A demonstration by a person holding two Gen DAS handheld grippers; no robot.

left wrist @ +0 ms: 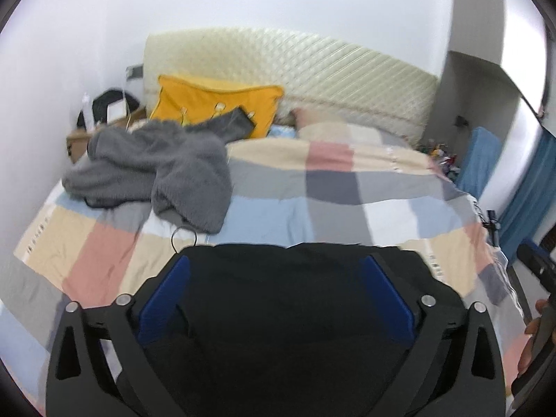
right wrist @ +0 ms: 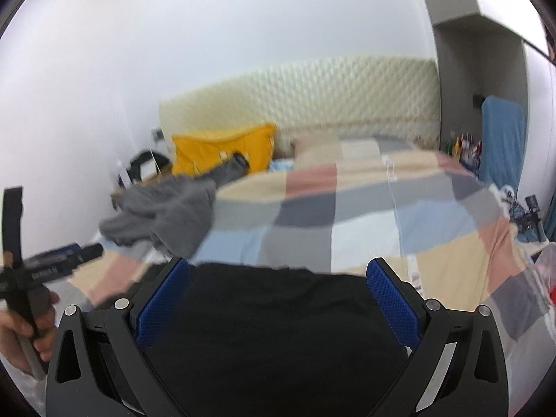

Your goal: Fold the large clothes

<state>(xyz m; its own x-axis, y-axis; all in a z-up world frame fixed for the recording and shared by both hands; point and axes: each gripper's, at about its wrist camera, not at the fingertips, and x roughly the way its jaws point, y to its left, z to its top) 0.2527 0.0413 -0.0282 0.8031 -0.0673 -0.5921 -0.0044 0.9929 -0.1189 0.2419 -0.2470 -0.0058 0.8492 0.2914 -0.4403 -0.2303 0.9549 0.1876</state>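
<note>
Lying flat on checked bedding (left wrist: 295, 187), smooth black garment (left wrist: 295, 312), fluffy grey one (left wrist: 166, 166) crumpled

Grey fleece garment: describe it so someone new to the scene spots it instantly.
Start at the cream quilted headboard and drop to the yellow pillow on its left end. Heaped just in front on the checked bedspread is the grey fleece garment: fuzzy and crumpled, unlike the flat black garment nearest the camera.

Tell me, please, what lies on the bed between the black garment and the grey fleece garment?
In the left wrist view, between the black garment and the grey fleece garment lies checked bedcover, with a thin dark cord loop.
</note>
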